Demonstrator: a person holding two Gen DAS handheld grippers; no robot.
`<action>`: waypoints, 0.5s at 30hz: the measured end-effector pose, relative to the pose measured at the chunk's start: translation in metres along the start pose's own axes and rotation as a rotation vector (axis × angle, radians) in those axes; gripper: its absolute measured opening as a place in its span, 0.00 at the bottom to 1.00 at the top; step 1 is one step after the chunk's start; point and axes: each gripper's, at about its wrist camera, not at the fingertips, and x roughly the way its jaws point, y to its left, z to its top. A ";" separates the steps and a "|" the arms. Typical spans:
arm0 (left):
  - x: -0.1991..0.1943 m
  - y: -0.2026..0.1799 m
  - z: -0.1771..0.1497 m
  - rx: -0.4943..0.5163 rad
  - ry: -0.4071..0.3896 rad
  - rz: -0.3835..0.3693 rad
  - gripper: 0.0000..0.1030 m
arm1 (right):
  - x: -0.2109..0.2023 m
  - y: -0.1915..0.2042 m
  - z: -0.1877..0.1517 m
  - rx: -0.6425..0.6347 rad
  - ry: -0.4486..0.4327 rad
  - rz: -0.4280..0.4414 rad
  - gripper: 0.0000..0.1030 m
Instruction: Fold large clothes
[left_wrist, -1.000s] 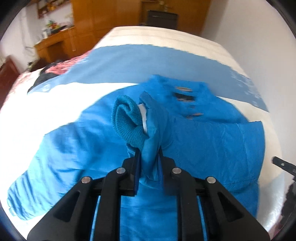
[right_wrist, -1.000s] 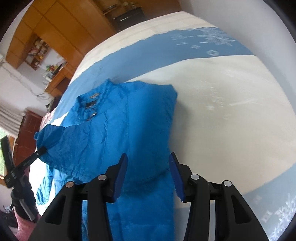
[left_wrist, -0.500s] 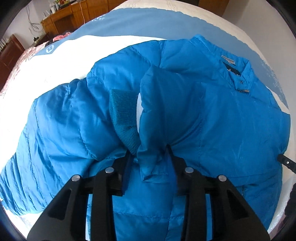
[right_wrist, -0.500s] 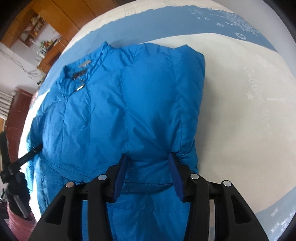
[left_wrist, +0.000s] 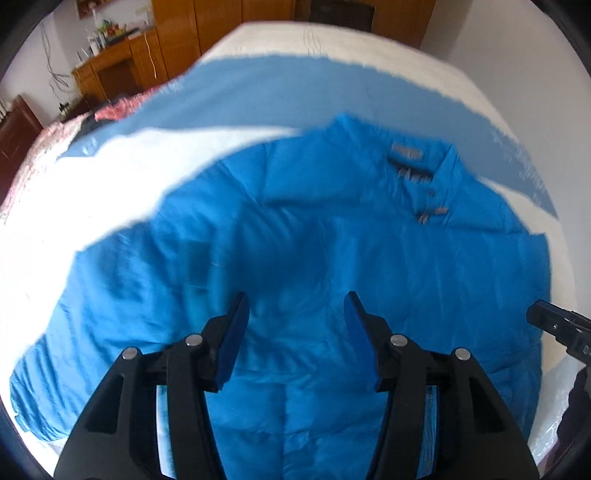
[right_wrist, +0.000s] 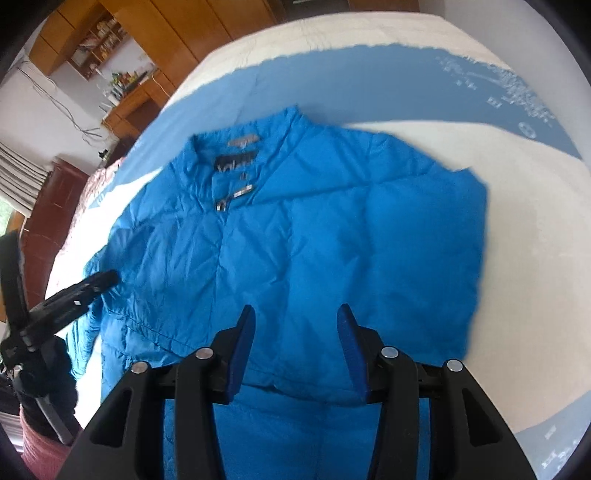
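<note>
Both views are blurred by motion, and the lower hem of the bright blue quilted puffer jacket (left_wrist: 369, 258) is cut off behind the black tool frames at the bottom edge. The small label and snaps at the collar (right_wrist: 240, 147) cannot be read. The jacket lies flat, front up, on the bed with a white and blue cover (left_wrist: 258, 85), closed down the middle, puffy and creased. Its collar points away from the cameras toward the wooden cabinets (left_wrist: 207, 26); its long axis runs from there back toward the tools. The left tool (left_wrist: 295, 306) hangs over the jacket's middle, its jaws opening with nothing pinched between them. The right tool (right_wrist: 295, 317) stands parted above the jacket, gripping nothing.
</note>
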 end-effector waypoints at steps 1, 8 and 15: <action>0.010 0.000 -0.002 0.002 0.016 0.013 0.51 | 0.008 0.000 -0.001 0.004 0.014 -0.009 0.45; 0.024 0.005 -0.012 0.049 0.013 0.044 0.51 | 0.044 -0.012 -0.013 0.041 0.057 -0.003 0.45; 0.021 0.006 -0.012 0.039 0.001 0.035 0.53 | 0.044 -0.007 -0.013 0.032 0.058 -0.033 0.46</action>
